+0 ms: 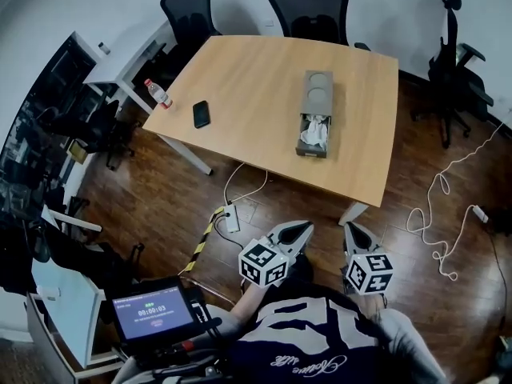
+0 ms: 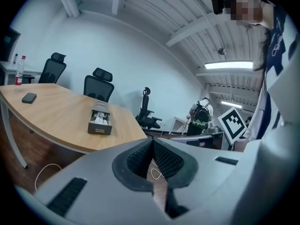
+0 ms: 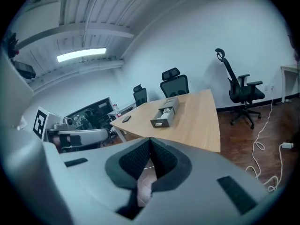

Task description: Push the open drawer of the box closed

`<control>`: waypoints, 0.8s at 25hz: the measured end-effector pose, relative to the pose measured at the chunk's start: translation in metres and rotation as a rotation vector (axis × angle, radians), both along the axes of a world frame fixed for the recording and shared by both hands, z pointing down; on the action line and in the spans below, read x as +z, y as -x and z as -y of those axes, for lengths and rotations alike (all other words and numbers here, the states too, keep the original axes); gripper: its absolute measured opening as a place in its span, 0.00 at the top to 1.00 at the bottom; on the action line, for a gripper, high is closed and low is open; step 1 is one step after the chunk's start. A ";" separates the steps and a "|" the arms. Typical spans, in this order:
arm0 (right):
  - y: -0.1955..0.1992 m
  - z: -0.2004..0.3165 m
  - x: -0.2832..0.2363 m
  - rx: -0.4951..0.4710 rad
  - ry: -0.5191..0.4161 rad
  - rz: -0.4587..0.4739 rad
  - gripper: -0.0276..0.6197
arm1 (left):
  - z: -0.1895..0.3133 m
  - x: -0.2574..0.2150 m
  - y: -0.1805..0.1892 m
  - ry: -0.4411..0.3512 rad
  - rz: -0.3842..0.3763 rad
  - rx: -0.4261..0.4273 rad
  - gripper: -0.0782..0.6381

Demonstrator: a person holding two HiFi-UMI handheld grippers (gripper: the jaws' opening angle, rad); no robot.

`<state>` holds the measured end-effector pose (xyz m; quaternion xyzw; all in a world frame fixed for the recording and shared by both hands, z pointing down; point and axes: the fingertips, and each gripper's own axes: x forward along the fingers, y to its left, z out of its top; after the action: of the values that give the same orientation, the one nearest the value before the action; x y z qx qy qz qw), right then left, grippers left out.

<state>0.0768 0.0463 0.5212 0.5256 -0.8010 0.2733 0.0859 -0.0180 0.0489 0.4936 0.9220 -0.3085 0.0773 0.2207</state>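
Light wooden table on a dark floor, long grey box toward its right side, drawer open, flat black phone near the left corner

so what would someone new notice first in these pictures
The grey box on the wooden table stands out, its drawer pulled open at the near end with white crumpled stuff inside. Nearer the camera, the left gripper and right gripper hang shut over the floor, short of the table.

Head view looks down; 2 gripper views face the far table.
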 end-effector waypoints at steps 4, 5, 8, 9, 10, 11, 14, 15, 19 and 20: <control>0.019 0.041 0.000 0.023 0.005 -0.005 0.96 | 0.044 0.001 0.025 0.004 0.000 0.002 0.89; 0.022 0.051 0.001 0.033 0.009 -0.003 0.96 | 0.055 0.002 0.031 0.005 -0.001 0.004 0.89; 0.030 0.081 0.001 0.073 0.016 0.000 0.96 | 0.086 0.008 0.049 0.021 0.006 0.014 0.89; 0.032 0.090 0.000 0.090 0.017 0.003 0.96 | 0.096 0.010 0.054 0.028 0.008 0.019 0.89; 0.034 0.099 -0.001 0.108 0.017 0.007 0.96 | 0.105 0.011 0.059 0.034 0.007 0.026 0.89; 0.036 0.107 -0.002 0.126 0.016 0.012 0.96 | 0.114 0.012 0.063 0.039 0.004 0.034 0.89; 0.040 0.126 -0.006 0.173 0.004 0.023 0.96 | 0.140 0.021 0.073 0.043 0.002 0.058 0.89; 0.040 0.130 -0.006 0.185 0.002 0.019 0.96 | 0.149 0.026 0.074 0.044 0.008 0.065 0.89; 0.029 0.133 0.000 0.233 0.032 -0.006 0.96 | 0.176 0.054 0.071 0.075 0.029 0.076 0.89; 0.024 0.132 0.002 0.246 0.044 -0.010 0.96 | 0.180 0.060 0.068 0.086 0.031 0.078 0.89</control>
<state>0.0524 -0.0855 0.5230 0.6194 -0.7238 0.2966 0.0670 -0.0864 -0.1315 0.5538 0.9218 -0.2719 0.1134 0.2521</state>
